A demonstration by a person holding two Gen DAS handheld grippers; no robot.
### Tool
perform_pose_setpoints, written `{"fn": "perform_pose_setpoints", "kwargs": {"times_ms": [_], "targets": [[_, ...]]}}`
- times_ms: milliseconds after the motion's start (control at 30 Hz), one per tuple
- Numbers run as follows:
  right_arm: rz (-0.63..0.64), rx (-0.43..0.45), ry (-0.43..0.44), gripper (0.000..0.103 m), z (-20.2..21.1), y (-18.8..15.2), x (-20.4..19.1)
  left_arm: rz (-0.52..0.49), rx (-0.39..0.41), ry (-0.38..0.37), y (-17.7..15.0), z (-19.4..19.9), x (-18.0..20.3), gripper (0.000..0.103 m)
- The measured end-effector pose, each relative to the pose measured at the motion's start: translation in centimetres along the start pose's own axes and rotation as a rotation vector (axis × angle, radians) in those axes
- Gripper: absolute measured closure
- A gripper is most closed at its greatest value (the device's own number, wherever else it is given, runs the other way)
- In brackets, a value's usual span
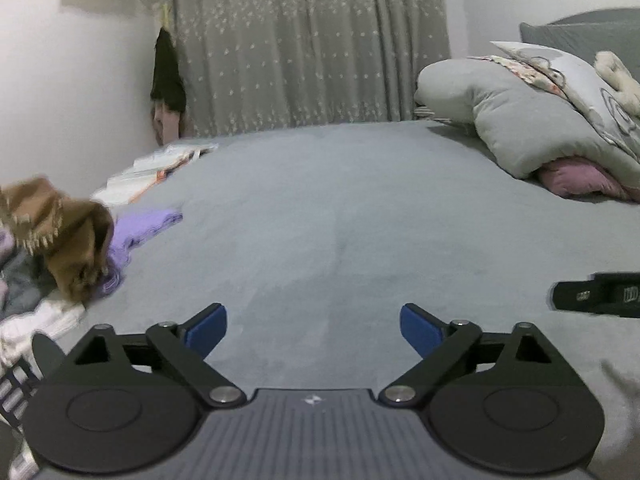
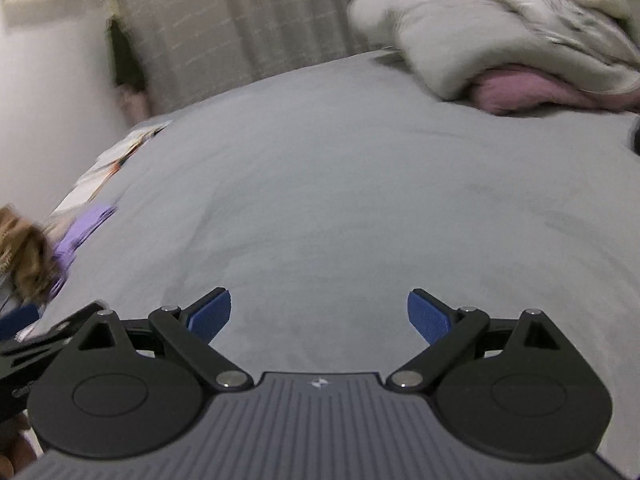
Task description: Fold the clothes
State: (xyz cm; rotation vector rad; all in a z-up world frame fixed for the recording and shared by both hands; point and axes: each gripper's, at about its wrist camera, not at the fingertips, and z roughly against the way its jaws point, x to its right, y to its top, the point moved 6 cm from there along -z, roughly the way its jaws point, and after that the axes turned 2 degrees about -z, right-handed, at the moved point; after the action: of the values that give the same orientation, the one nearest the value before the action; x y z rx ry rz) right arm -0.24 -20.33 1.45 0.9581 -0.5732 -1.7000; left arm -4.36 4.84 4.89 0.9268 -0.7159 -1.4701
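A heap of clothes lies at the left edge of the grey bed (image 1: 320, 208): a brown knitted garment (image 1: 68, 236) on top, a purple garment (image 1: 140, 232) beside it, white and grey pieces (image 1: 36, 320) below. My left gripper (image 1: 314, 330) stands open over bare sheet, nothing between its blue pads (image 1: 208, 328). My right gripper (image 2: 319, 318) is open too, over the grey bed (image 2: 340, 184), with the brown garment (image 2: 24, 256) and purple garment (image 2: 80, 232) far to its left. A black part of the other gripper (image 1: 596, 294) shows at the right edge.
A grey duvet with patterned pillows (image 1: 532, 120) over a pink cushion (image 1: 576, 182) is piled at the bed's far right. Papers or bags (image 1: 160, 168) lie at the far left corner. A grey curtain (image 1: 304, 44) and a white wall stand behind the bed.
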Motion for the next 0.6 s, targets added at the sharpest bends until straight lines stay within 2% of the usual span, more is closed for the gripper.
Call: {"fn": "perform_pose_setpoints", "kwargs": {"times_ms": [67, 133, 267, 333, 500, 600], "targets": [[0.028, 0.0, -0.023, 0.007, -0.5, -0.4, 0.2, -0.004, -0.007, -0.002, -0.5, -0.9, 0.0, 0.007], [0.165, 0.017, -0.062, 0.007, -1.2, -0.1, -0.2, -0.025, -0.021, -0.002, -0.9, -1.9, 0.4, 0.007], [0.338, 0.095, -0.169, 0.007, -2.0, 1.3, 0.4, -0.046, -0.02, -0.028, -1.4, -3.1, 1.0, 0.006], [0.356, 0.071, -0.181, 0.007, -2.9, 1.5, 1.4, -0.041, -0.02, -0.029, -1.4, -3.6, 1.3, 0.004], [0.288, 0.001, -0.186, 0.007, -3.8, 1.7, 3.9, -0.035, -0.013, -0.046, -1.5, -5.8, 2.8, 0.003], [0.243, -0.027, -0.151, 0.007, -4.6, 1.6, 3.7, -0.046, -0.001, -0.065, -1.4, -6.8, 3.9, 0.002]]}}
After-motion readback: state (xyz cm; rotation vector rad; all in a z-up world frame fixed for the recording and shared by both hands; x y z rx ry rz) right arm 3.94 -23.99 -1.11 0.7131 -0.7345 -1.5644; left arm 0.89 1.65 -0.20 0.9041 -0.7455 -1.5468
